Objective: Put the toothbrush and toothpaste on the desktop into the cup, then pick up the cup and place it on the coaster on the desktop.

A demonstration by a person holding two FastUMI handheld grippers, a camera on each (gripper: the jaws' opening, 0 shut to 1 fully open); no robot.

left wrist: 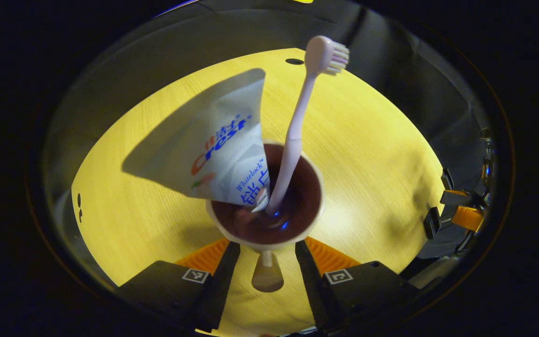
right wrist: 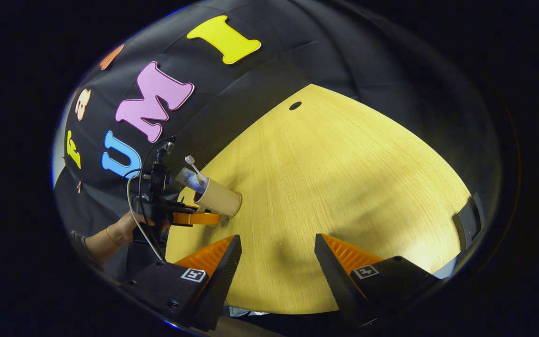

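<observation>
- We are seeing the cup (left wrist: 265, 196) sitting between the fingers of the left gripper (left wrist: 267, 255), the toothpaste (left wrist: 213, 145) and the toothbrush (left wrist: 297, 126) standing in it. Its jaws are closing around the cup's sides, though we cannot tell whether both are pressing.
- In the right gripper view, the cup (right wrist: 218, 199) is tilting above the desktop (right wrist: 335, 178), apparently lifted.
- The right gripper (right wrist: 278, 252) is hovering over bare wood, jaws spread, pinching nothing.
- We are not making out a coaster.
- We are judging that further tilt is threatening to tip out the tall toothbrush or the leaning tube.
- A loose hold on the smooth wall is risking the cup slipping down.
</observation>
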